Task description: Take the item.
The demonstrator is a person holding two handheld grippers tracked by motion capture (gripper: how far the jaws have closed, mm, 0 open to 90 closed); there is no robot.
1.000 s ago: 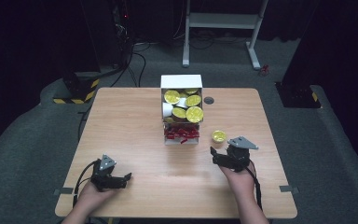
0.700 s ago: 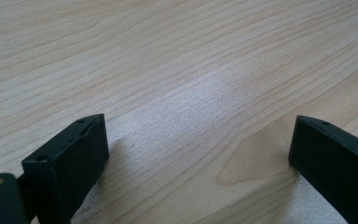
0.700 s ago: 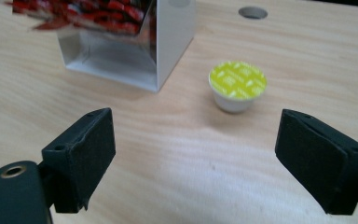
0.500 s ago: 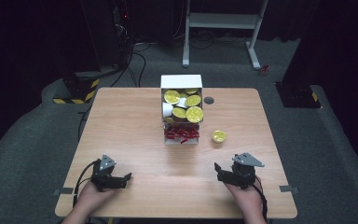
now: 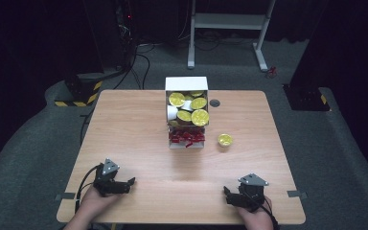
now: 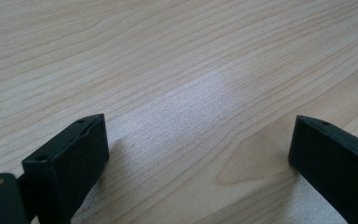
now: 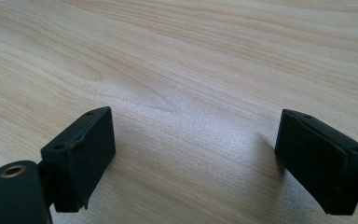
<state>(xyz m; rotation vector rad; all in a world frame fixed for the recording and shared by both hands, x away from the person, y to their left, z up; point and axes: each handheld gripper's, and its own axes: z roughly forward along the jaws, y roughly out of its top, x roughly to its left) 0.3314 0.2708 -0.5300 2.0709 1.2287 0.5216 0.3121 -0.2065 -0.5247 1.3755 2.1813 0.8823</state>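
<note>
A: Two grippers rest at the table's (image 5: 139,129) near edge, well short of the white box (image 5: 187,84). Left gripper (image 5: 129,182) and right gripper (image 5: 226,193) both have jaws spread wide, holding nothing.

B: And the loose yellow cup (image 5: 225,140)?

A: Just beside the box's front right corner, apart from both grippers. More yellow cups (image 5: 199,117) fill the box.

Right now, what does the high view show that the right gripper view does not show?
The high view has the white box of yellow-lidded cups, one loose cup beside it, and both hands. The right gripper view has a close look at the right tool, jaws wide apart with nothing between them. Both share the wooden table.
</note>
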